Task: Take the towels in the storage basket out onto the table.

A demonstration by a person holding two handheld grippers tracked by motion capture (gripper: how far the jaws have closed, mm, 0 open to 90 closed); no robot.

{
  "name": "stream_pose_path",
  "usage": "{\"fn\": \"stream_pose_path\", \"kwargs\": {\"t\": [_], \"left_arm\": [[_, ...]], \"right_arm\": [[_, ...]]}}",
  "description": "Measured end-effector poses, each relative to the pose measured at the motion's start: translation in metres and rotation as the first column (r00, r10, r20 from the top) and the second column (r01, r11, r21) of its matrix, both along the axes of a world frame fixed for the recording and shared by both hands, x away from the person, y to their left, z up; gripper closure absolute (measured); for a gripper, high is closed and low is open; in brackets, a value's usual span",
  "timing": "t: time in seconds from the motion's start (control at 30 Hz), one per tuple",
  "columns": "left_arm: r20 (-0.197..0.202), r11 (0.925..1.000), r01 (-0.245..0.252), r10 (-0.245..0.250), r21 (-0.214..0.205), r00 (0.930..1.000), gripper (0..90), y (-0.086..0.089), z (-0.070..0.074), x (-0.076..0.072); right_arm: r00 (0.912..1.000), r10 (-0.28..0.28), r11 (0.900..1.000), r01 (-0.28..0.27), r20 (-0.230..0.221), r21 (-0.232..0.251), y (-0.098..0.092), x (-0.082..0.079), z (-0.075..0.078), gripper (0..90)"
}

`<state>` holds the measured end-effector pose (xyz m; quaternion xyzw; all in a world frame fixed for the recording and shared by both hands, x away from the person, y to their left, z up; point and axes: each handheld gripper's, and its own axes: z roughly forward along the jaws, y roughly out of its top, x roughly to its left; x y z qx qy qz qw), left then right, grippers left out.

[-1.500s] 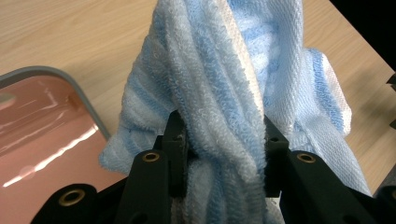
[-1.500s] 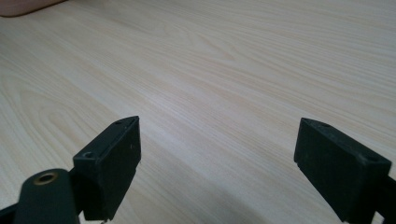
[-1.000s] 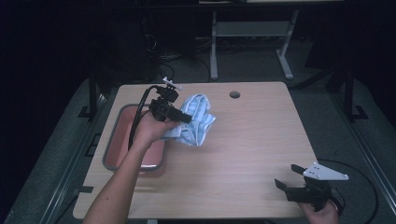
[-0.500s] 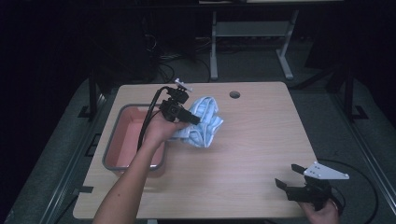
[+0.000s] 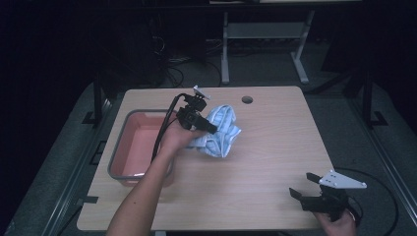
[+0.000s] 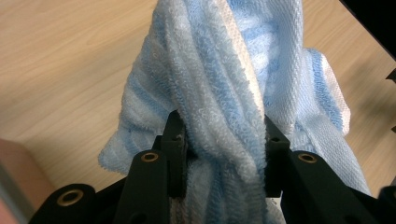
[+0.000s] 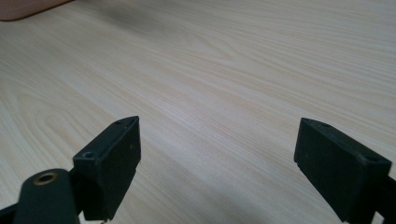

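Left tongs clamp the blue towel; right tongs stand apart.

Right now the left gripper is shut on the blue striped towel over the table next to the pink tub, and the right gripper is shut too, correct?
Not quite: the right gripper is open, its jaws wide apart over bare table in the right gripper view. The left gripper is shut on the towel beside the tub.

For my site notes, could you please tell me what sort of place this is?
Probably a lab or workshop set up for recording: a wooden table with a cable hole, dark surroundings with desk frames and loose cables on a carpeted floor.
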<state>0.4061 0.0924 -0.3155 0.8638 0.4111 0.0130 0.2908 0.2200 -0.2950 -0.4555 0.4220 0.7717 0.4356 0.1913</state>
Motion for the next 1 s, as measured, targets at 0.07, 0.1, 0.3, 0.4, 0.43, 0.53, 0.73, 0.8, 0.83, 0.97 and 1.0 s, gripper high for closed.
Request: {"fn": "stream_pose_path", "kwargs": {"t": [0.07, 0.1, 0.3, 0.4, 0.43, 0.53, 0.73, 0.8, 0.83, 0.97, 1.0], "left_arm": [[-0.003, 1.0, 0.004, -0.004, 0.0, 1.0, 63.4, -0.003, -0.002, 0.001], [-0.007, 1.0, 0.006, -0.006, -0.002, 1.0, 63.4, -0.007, -0.005, 0.001], [-0.015, 0.9998, 0.016, -0.016, 0.014, 0.9998, 63.3, -0.013, -0.012, 0.003], [-0.019, 0.9997, 0.014, -0.014, 0.02, 0.9997, 63.3, -0.015, -0.017, 0.005], [-0.026, 0.9999, 0.007, -0.007, 0.012, 0.9996, 63.3, -0.017, -0.021, 0.006], [-0.029, 0.9998, 0.01, -0.01, 0.019, 0.9995, 63.3, -0.021, -0.026, 0.007], [-0.047, 0.9997, 0.023, -0.023, 0.007, 0.9986, 63.3, -0.032, -0.037, 0.007], [-0.053, 0.9994, 0.032, -0.032, 0.009, 0.9981, 63.3, -0.036, -0.041, 0.008], [-0.055, 0.9992, 0.039, -0.039, 0.007, 0.9977, 63.3, -0.04, -0.044, 0.008], [-0.06, 0.9989, 0.046, -0.046, 0.007, 0.9972, 63.2, -0.048, -0.05, 0.009], [-0.06, 0.9989, 0.046, -0.046, 0.007, 0.9972, 63.2, -0.048, -0.05, 0.009]], "right_arm": [[1.0, 0.001, 1.0, -0.001, -0.001, -0.001, 0.0, 0.0, 0.0, 14.2], [1.0, 0.003, 1.0, -0.003, 0.003, -0.002, 0.0, 0.0, 0.0, 14.2], [1.0, 0.002, 1.0, -0.002, -0.001, 0.001, 0.0, 0.0, 0.0, 14.2], [1.0, 0.004, 1.0, -0.004, 0.001, 0.002, 0.0, 0.0, 0.0, 14.2], [1.0, 0.006, 1.0, -0.006, 0.001, 0.001, 0.0, 0.0, -0.001, 14.1], [1.0, 0.009, 1.0, -0.009, 0.001, 0.001, 0.001, 0.0, -0.001, 14.2], [1.0, 0.007, 1.0, -0.007, 0.001, 0.002, 0.0, 0.0, 0.0, 14.1], [1.0, 0.006, 1.0, -0.006, 0.001, 0.002, 0.0, 0.0, -0.001, 14.2], [1.0, 0.006, 1.0, -0.006, 0.002, 0.001, 0.0, 0.0, -0.001, 14.2], [1.0, 0.005, 1.0, -0.005, -0.004, 0.003, 0.0, 0.0, -0.002, 14.2], [1.0, 0.005, 1.0, -0.005, -0.004, 0.003, 0.0, 0.0, -0.002, 14.2]]}}
